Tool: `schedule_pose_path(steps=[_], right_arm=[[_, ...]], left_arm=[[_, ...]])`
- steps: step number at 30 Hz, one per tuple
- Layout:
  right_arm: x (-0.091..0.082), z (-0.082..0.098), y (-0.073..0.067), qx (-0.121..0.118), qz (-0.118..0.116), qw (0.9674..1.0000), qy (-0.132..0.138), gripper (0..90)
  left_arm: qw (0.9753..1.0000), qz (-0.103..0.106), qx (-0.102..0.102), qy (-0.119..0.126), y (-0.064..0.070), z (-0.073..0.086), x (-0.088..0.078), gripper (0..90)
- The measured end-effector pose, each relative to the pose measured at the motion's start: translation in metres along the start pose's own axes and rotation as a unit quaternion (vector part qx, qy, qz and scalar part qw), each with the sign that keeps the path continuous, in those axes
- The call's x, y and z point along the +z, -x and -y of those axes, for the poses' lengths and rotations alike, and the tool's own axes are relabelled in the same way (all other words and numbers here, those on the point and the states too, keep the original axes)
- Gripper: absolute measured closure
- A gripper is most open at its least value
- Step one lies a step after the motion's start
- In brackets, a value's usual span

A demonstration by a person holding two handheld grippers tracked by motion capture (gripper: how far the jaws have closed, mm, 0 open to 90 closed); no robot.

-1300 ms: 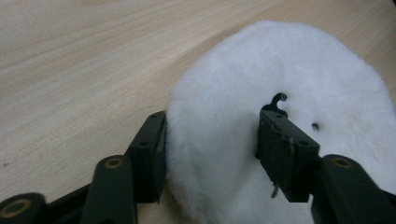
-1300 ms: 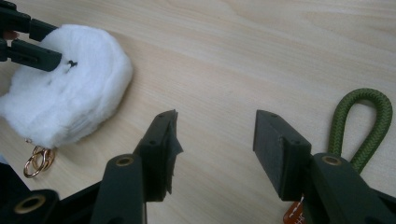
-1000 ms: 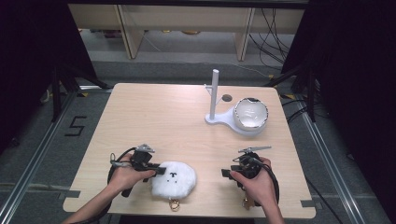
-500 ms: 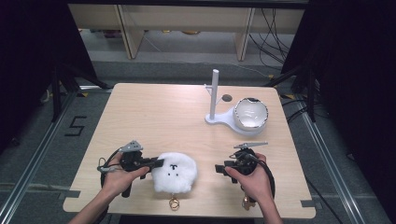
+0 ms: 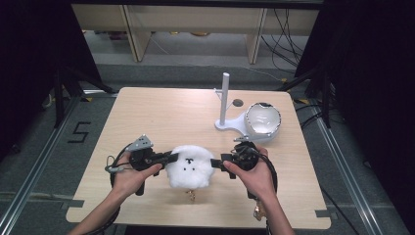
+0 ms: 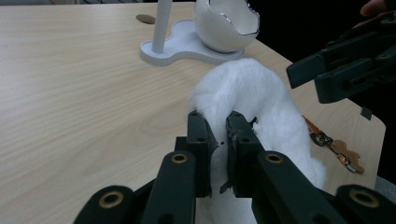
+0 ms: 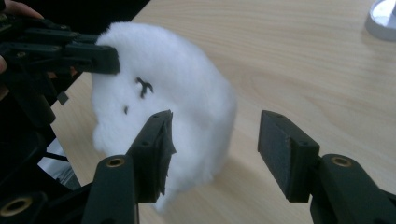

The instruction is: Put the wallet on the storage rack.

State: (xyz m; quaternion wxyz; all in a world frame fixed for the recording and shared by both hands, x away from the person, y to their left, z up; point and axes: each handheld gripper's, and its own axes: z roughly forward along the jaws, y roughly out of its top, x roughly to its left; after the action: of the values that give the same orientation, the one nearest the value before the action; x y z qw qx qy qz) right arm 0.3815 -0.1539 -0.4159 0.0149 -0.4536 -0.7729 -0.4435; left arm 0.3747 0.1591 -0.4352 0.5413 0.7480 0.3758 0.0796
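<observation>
The right claw (image 7: 212, 154) is standing with its jaws wide apart, having just been opening, before a white fluffy toy (image 7: 163, 107) whose edge the left claw (image 7: 109, 58) is pinching above the pale wooden worktop (image 7: 289, 60).

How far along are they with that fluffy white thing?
Done: the left gripper is clamped on the fluffy white plush. In hand: the right gripper, jaws just opening, faces its other side. Left, probably: hanging it on the white stand, not yet reached.
</observation>
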Motion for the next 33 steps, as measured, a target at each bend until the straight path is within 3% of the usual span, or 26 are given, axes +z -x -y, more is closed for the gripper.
schedule_pose_path(steps=[1, 2, 4, 6, 8, 10, 15, 17, 18, 20, 23, 25, 26, 28, 31, 32, 33], right_arm=[[0.001, -0.003, -0.001, 0.010, -0.008, 0.9999, -0.002, 45.2], [0.004, -0.006, 0.002, -0.005, -0.011, 0.9999, 0.005, 45.0], [0.008, -0.010, 0.004, -0.010, -0.012, 0.9999, 0.003, 44.8], [0.011, -0.013, 0.005, -0.002, -0.015, 0.9999, 0.002, 45.2], [0.014, -0.015, 0.008, -0.004, -0.033, 0.9994, 0.007, 47.6], [0.015, -0.015, 0.008, 0.006, -0.043, 0.9990, 0.004, 56.4], [0.013, -0.017, 0.011, -0.016, -0.042, 0.9990, 0.001, 74.0], [0.011, -0.017, 0.011, -0.027, -0.037, 0.9990, 0.005, 76.5], [0.009, -0.018, 0.011, -0.039, -0.021, 0.9990, 0.004, 77.3], [0.007, -0.019, 0.010, -0.046, -0.016, 0.9988, 0.011, 78.0], [0.001, -0.022, 0.008, -0.070, -0.012, 0.9971, 0.027, 78.7], [-0.005, -0.025, 0.006, -0.090, 0.011, 0.9951, 0.038, 78.9], [-0.006, -0.025, 0.005, -0.085, 0.015, 0.9952, 0.046, 79.0], [-0.014, -0.031, 0.010, -0.110, 0.031, 0.9921, 0.053, 79.1], [-0.022, -0.036, 0.013, -0.097, 0.034, 0.9931, 0.058, 79.0], [-0.027, -0.039, 0.016, -0.114, 0.046, 0.9905, 0.062, 79.0], [-0.029, -0.040, 0.016, -0.099, 0.046, 0.9919, 0.065, 79.0]], left_arm=[[1.0000, 0.003, 0.003, 0.004, 0.001, -0.002, 0.001, 81.6], [0.9999, 0.004, 0.006, 0.007, 0.002, -0.004, 0.001, 81.6], [0.9999, 0.003, 0.009, 0.010, 0.004, -0.006, 0.001, 81.6], [0.9997, 0.003, 0.013, 0.018, 0.006, -0.010, 0.002, 81.6], [0.9995, 0.006, 0.017, 0.025, 0.007, -0.011, 0.003, 81.6], [0.9994, 0.005, 0.018, 0.029, 0.008, -0.013, 0.003, 81.6], [0.9991, 0.007, 0.019, 0.038, 0.008, -0.013, 0.007, 81.1], [0.9990, 0.005, 0.021, 0.038, 0.008, -0.013, 0.007, 80.1], [0.9986, 0.007, 0.033, 0.040, 0.008, -0.014, 0.010, 78.9], [0.9980, 0.002, 0.040, 0.048, 0.008, -0.015, 0.011, 76.0], [0.9970, 0.001, 0.041, 0.065, 0.005, -0.018, 0.010, 65.9], [0.9963, -0.003, 0.045, 0.073, 0.003, -0.019, 0.007, 56.1], [0.9961, -0.009, 0.045, 0.076, 0.003, -0.020, 0.005, 53.5], [0.9951, -0.022, 0.049, 0.084, 0.000, -0.019, -0.002, 48.5], [0.9946, -0.036, 0.047, 0.086, -0.005, -0.011, -0.012, 45.2], [0.9946, -0.041, 0.047, 0.083, -0.007, -0.008, -0.015, 43.5], [0.9946, -0.047, 0.047, 0.079, -0.010, -0.004, -0.017, 41.9]])
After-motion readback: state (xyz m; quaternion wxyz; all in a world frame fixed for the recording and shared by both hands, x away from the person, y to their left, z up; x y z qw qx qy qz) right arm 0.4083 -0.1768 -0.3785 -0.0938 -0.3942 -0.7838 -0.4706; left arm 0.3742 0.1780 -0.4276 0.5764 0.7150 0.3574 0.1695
